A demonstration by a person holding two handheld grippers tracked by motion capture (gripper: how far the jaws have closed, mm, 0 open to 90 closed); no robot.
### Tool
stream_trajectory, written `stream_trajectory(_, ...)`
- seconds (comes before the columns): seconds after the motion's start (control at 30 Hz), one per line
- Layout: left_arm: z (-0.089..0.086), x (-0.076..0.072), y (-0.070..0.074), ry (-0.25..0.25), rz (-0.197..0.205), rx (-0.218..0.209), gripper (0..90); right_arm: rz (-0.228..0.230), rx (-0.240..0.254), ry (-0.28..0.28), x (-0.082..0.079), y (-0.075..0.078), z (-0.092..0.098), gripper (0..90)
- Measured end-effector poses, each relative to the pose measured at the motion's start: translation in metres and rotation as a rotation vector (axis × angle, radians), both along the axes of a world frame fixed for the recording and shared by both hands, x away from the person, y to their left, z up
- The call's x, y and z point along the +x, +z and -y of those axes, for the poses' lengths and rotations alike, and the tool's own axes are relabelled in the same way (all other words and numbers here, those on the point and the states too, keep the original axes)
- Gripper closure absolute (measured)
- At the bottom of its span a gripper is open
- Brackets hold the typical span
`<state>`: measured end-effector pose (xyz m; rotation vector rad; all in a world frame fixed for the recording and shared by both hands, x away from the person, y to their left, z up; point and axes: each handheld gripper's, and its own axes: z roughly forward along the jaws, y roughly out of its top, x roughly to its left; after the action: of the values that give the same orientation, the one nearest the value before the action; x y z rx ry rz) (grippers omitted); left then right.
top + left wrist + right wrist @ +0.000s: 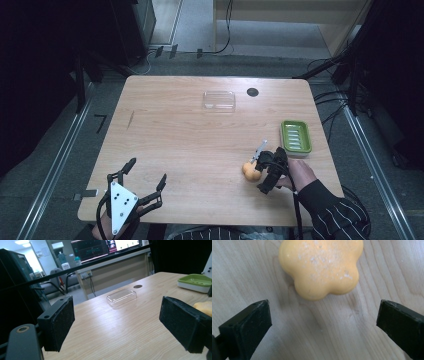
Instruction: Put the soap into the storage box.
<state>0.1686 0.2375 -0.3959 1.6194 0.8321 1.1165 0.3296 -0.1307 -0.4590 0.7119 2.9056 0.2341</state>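
In the high view the right gripper sits at the lower right of the frame, just beside an orange flower-shaped soap lying on the wooden table. In the right gripper view the soap fills the upper middle, ahead of the two jaws, which stand wide apart and touch nothing. A green soap dish lies near, up and right. The left gripper, lower left, is spread wide too, well apart from the soap.
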Motion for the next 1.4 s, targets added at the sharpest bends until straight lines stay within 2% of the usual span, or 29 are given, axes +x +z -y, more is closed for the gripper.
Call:
stream_trajectory(0.07, 0.0, 0.0, 0.001, 0.007, 0.0, -0.013, 13.0, -0.014, 0.006, 0.007, 0.002, -0.001, -0.003, 0.0)
stream_trajectory(0.17, 0.001, 0.0, 0.0, -0.004, 0.002, 0.0, 13.0, -0.019, 0.003, 0.026, 0.006, -0.002, -0.007, 0.0)
stream_trajectory(0.4, 0.0, 0.0, 0.0, 0.003, 0.002, -0.003, 13.0, -0.039, -0.006, 0.022, 0.012, -0.003, -0.013, 0.4)
stream_trajectory(0.47, 0.0, 0.0, 0.0, -0.001, 0.002, -0.003, 13.0, -0.04, -0.01, 0.034, 0.014, -0.002, -0.015, 9.3)
stream_trajectory(0.67, 0.002, 0.001, 0.0, -0.008, 0.004, -0.003, 13.0, -0.038, -0.025, 0.054, 0.017, -0.003, -0.021, 22.1)
stream_trajectory(0.93, 0.002, 0.002, 0.0, -0.011, 0.004, -0.001, 13.0, -0.048, -0.041, 0.091, 0.02, -0.006, -0.026, 30.3)
stream_trajectory(1.0, 0.002, 0.002, 0.0, -0.01, 0.004, -0.002, 13.0, -0.051, -0.031, 0.092, 0.02, -0.006, -0.027, 33.1)
stream_trajectory(1.07, 0.002, 0.002, 0.0, -0.009, 0.005, -0.006, 13.0, -0.054, -0.029, 0.081, 0.019, -0.006, -0.027, 34.2)
stream_trajectory(1.13, 0.002, 0.002, 0.0, -0.009, 0.005, -0.006, 13.0, -0.055, -0.029, 0.081, 0.02, -0.005, -0.026, 39.2)
stream_trajectory(1.4, 0.002, 0.002, 0.0, -0.009, 0.007, -0.005, 13.0, -0.048, -0.019, 0.061, 0.017, -0.005, -0.024, 40.3)
